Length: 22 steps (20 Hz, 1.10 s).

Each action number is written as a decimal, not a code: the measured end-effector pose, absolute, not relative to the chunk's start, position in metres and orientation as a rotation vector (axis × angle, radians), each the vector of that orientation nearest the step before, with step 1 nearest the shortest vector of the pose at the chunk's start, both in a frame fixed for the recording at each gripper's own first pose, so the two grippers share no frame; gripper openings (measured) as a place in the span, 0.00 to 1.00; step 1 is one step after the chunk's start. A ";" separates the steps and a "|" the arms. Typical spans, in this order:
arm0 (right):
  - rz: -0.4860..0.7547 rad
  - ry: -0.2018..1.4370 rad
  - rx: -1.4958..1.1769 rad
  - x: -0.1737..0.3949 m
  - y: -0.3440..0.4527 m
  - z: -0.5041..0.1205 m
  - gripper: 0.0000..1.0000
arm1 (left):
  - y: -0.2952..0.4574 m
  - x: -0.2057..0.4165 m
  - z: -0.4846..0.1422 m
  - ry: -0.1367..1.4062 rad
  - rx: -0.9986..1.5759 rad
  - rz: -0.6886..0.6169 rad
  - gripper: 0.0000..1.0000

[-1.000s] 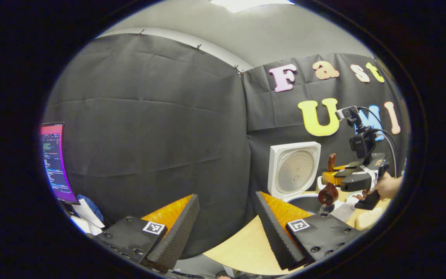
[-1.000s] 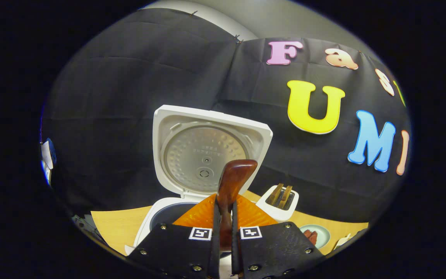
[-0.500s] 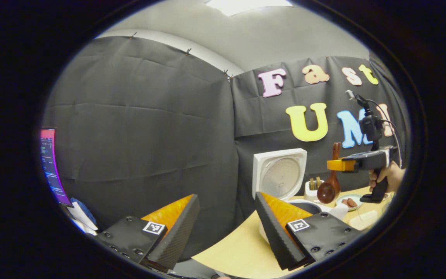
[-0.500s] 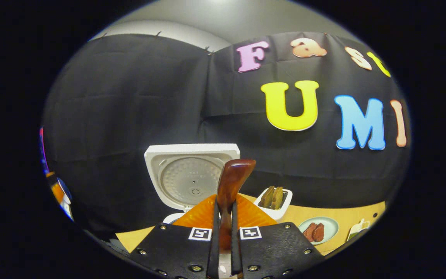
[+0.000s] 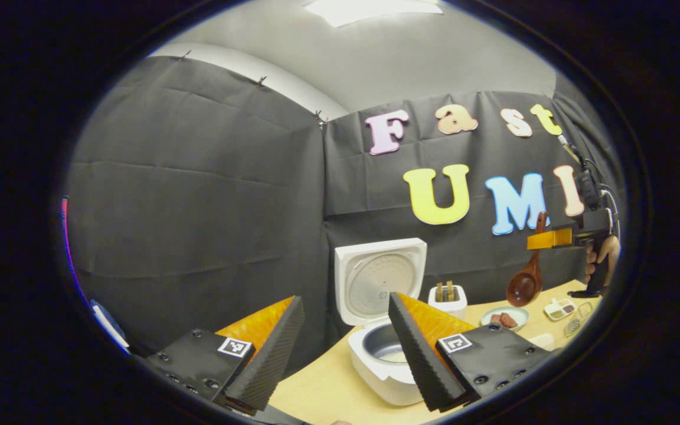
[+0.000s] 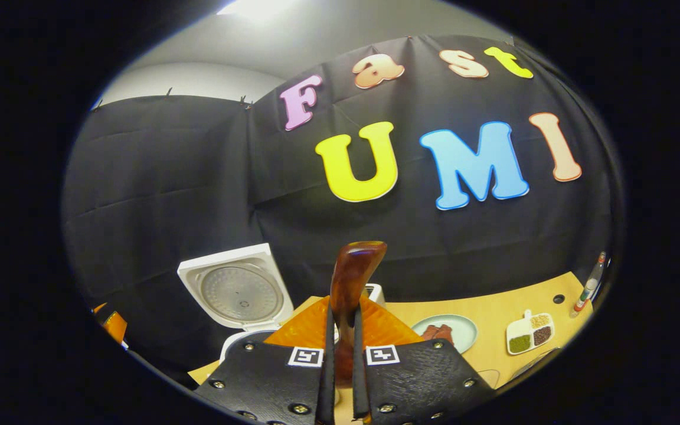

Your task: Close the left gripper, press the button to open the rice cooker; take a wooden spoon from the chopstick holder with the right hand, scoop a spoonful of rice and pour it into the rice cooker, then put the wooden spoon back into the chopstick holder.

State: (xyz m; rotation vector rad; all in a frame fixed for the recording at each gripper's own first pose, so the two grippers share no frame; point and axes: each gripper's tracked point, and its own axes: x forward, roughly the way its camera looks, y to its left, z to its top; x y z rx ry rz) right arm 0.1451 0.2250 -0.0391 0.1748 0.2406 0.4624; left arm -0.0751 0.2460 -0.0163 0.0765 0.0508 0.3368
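A: How is the right gripper (image 6: 340,378) set?
B: Its fingers are pressed together on the handle of the wooden spoon (image 6: 352,277), which stands up between them. Seen from the left gripper view, the spoon's bowl hangs below that gripper, over the table (image 5: 328,386).
A: And the left gripper (image 5: 345,348)?
B: Spread wide, holding nothing. The rice cooker (image 5: 382,360) sits just ahead of its right finger with the lid up, and the chopstick holder (image 5: 447,298) stands beyond the cooker.
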 end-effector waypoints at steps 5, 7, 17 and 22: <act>0.349 0.251 0.189 0.149 0.138 -0.041 0.12 | 0.198 -0.043 -0.016 0.042 0.055 0.282 0.93; 0.299 0.251 0.178 0.151 0.106 -0.046 0.12 | 0.182 -0.034 -0.015 0.040 0.045 0.262 0.93; 0.049 0.297 0.105 0.156 -0.049 -0.103 0.12 | 0.123 -0.003 -0.008 0.039 0.059 0.210 0.96; -0.026 0.380 0.085 0.151 -0.097 -0.148 0.12 | 0.107 -0.001 0.000 0.042 0.084 0.215 0.94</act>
